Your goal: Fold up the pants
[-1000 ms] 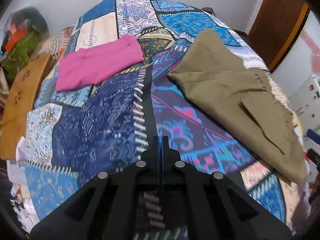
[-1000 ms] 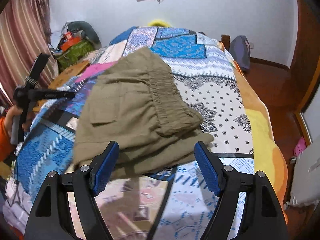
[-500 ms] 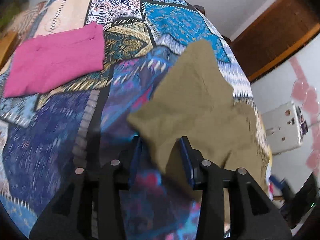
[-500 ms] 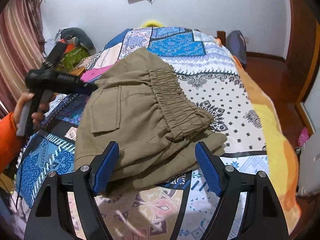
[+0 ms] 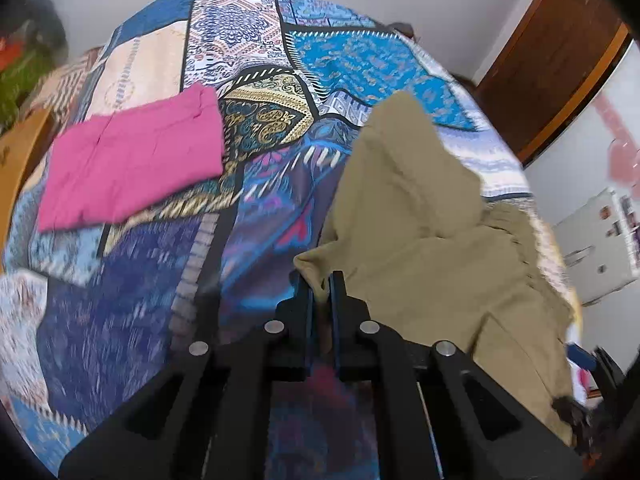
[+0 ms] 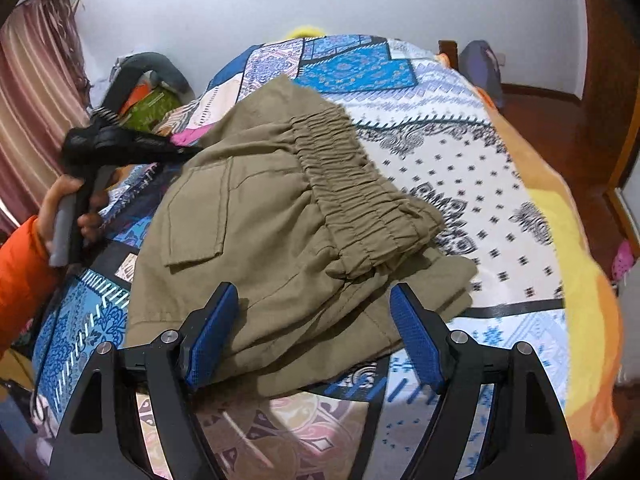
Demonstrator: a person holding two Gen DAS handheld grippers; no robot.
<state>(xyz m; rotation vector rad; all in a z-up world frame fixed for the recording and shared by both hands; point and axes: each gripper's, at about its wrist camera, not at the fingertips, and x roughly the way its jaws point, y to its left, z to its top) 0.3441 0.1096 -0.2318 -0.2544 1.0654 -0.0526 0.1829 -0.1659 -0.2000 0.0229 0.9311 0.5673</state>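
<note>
Left of the olive pants (image 5: 420, 240), bare patchwork bedspread (image 5: 120, 320) lies open as far as a flat, folded pink cloth (image 5: 132, 168). The left gripper (image 5: 320, 292) has just been closing – its jaws now pinch the pants' left corner. The pants are soft woven fabric with a patch pocket and gathered elastic waistband, roughly folded mid-bed. The right gripper (image 6: 316, 332) stands spread over their near edge – the patterned spread right of them is bare.

Khaki pants (image 6: 256, 216) — folded, elastic waistband uppermost, back pocket showing — on the patchwork bedspread (image 6: 460, 184)
</note>
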